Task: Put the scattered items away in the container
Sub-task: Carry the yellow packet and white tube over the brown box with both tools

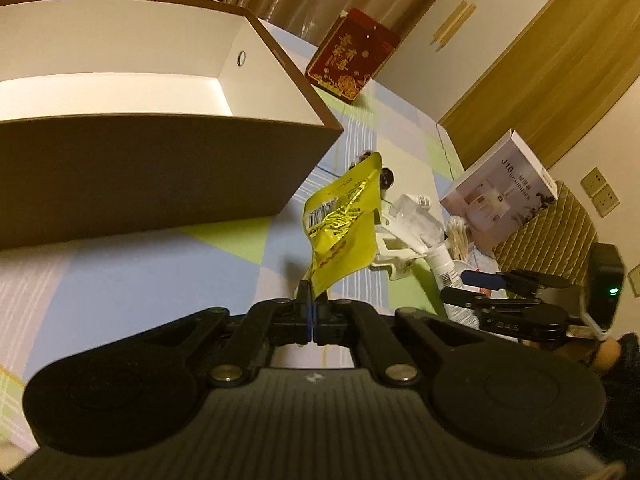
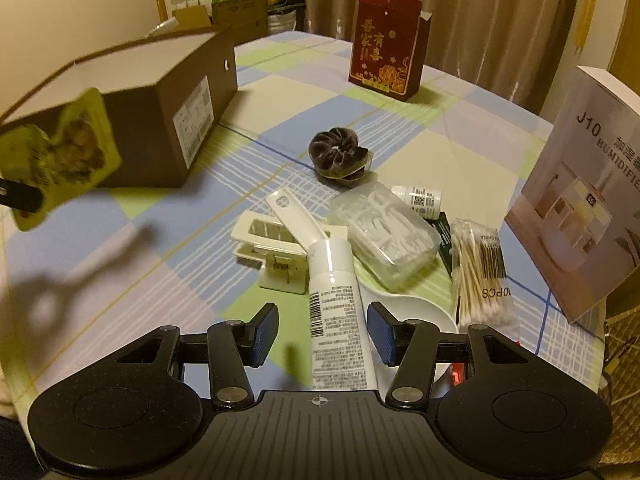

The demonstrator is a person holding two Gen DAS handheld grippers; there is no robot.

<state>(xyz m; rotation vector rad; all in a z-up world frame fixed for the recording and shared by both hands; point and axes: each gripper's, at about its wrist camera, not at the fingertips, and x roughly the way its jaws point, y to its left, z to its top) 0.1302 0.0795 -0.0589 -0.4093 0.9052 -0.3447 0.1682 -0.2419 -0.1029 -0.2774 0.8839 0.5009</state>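
Observation:
My left gripper (image 1: 313, 305) is shut on the lower corner of a yellow snack packet (image 1: 344, 220), which hangs in the air just right of the brown box (image 1: 160, 172) with its white inside. The right wrist view shows the same packet (image 2: 60, 148), blurred, at the far left in front of the box (image 2: 160, 120). My right gripper (image 2: 324, 334) stands open over a white tube (image 2: 336, 320). The tube lies between the fingers, close to the right pad (image 2: 382, 338) and clear of the left one.
On the checked tablecloth lie a dark scrunchie (image 2: 338, 150), a clear case (image 2: 384, 232), a small white bottle (image 2: 418, 196), a pack of cotton swabs (image 2: 482, 268), a white clip (image 2: 276, 248) and a white dish (image 2: 412, 312). A red box (image 2: 384, 52) stands behind, a humidifier box (image 2: 580, 200) at the right.

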